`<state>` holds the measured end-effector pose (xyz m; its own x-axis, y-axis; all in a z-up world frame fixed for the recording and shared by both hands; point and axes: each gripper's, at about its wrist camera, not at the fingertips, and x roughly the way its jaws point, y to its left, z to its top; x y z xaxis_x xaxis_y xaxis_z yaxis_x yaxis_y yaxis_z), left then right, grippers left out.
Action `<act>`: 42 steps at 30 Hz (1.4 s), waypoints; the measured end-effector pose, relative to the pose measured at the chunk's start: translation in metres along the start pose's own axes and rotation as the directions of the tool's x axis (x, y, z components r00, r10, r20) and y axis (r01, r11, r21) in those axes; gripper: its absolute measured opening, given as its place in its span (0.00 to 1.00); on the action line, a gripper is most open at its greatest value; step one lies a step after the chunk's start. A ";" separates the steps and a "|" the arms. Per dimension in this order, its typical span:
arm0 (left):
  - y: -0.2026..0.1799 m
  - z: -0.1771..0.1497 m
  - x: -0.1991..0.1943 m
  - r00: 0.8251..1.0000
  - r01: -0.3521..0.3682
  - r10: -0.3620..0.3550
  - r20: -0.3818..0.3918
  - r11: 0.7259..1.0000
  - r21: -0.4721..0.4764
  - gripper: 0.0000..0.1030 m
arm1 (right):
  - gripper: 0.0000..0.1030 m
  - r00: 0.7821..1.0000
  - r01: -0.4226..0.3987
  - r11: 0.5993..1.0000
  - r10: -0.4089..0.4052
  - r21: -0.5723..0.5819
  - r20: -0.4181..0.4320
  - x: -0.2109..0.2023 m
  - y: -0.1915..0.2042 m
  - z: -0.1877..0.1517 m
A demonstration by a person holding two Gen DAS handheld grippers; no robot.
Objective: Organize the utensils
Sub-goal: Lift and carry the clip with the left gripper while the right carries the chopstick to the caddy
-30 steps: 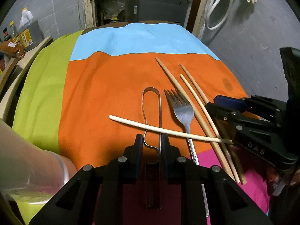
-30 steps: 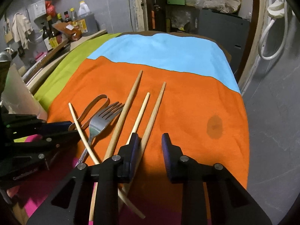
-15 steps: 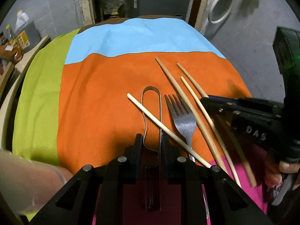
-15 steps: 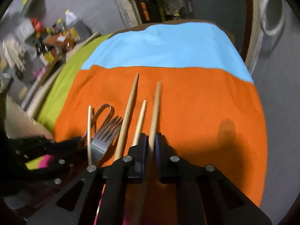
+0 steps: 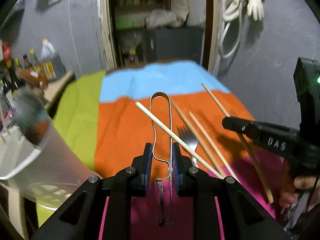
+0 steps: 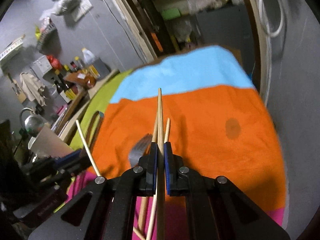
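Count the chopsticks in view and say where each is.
4. One chopstick is clamped in the right gripper, one pale chopstick lies across the tongs, and two rest beside the fork.

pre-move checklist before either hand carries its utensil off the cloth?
1. Right gripper shut on one chopstick: ok.
2. Held chopstick clear of the two chopsticks lying on the cloth: ok, it is raised above them.
3. Left gripper shut on the metal tongs: ok, fingers press both sides.
4. Pale chopstick free of the tongs: not ok, it lies across them.
5. Fork clear of both grips: ok.
6. White cup at left clear of the left hand's path: cannot tell.
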<state>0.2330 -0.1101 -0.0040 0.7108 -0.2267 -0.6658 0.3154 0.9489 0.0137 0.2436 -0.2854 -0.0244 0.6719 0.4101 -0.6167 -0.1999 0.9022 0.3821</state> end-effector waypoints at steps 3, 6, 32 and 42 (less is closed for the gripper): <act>-0.002 0.003 -0.017 0.997 -0.009 0.009 0.079 1.000 -0.001 0.15 | 0.04 0.997 0.016 0.999 -0.012 -0.045 0.082 -0.014 0.014 -0.001; 0.000 0.007 -0.030 0.988 0.008 -0.003 0.157 1.000 -0.027 0.15 | 0.04 0.986 0.031 0.996 -0.016 -0.087 0.163 -0.028 0.027 0.000; 0.102 0.036 -0.147 0.818 0.087 0.038 0.574 0.978 -0.189 0.15 | 0.04 0.791 -0.111 0.967 0.226 -0.231 0.568 -0.078 0.151 0.042; 0.195 0.022 -0.168 0.777 0.044 0.182 0.602 0.939 -0.340 0.15 | 0.05 0.722 -0.194 0.959 0.282 -0.206 0.631 -0.045 0.198 0.047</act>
<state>0.1889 0.1086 0.1267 0.9885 -0.1360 -0.0660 0.1135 0.9562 -0.2699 0.2074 -0.1315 0.1117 0.8791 0.4667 0.0967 -0.4695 0.8131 0.3443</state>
